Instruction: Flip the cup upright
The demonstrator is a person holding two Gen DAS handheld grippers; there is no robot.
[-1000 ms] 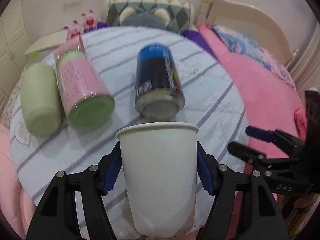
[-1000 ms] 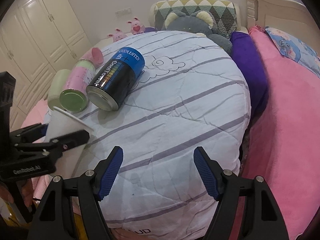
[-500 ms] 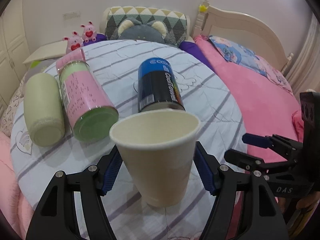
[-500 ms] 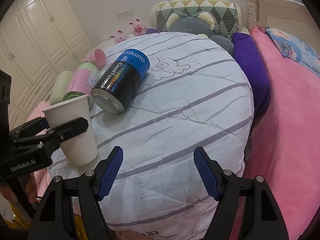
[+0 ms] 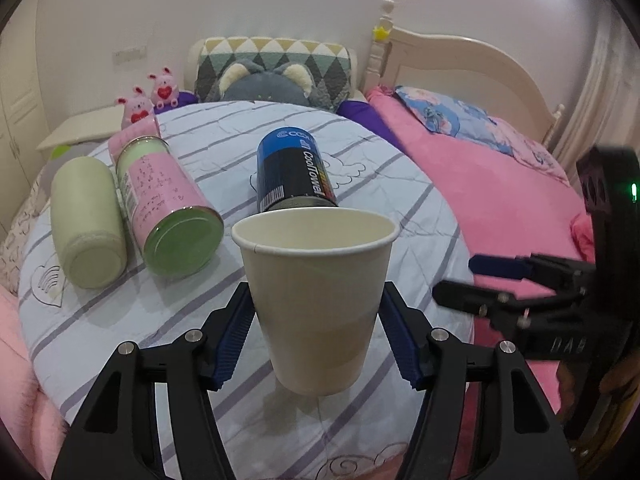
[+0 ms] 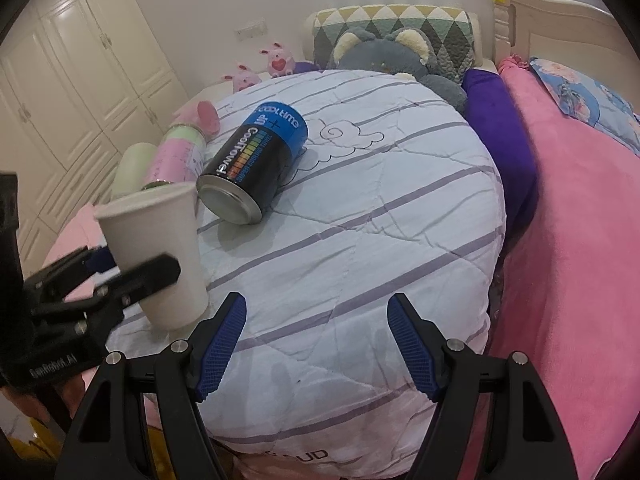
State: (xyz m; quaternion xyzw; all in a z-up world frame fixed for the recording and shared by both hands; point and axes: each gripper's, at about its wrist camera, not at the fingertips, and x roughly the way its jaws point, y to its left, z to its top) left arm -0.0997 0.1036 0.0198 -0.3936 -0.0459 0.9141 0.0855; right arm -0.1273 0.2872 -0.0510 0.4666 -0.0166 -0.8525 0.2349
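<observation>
Our left claw (image 5: pixel 316 332) hugs the light, crushable paper cup (image 5: pixel 316 304) at mid-wall, twelve o'clock ahead; right claw (image 6: pixel 316 344) gapes wide.

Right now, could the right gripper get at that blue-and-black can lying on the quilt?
Probably yes. The right gripper is open and empty, and only bare striped quilt lies between it and the can.
</observation>
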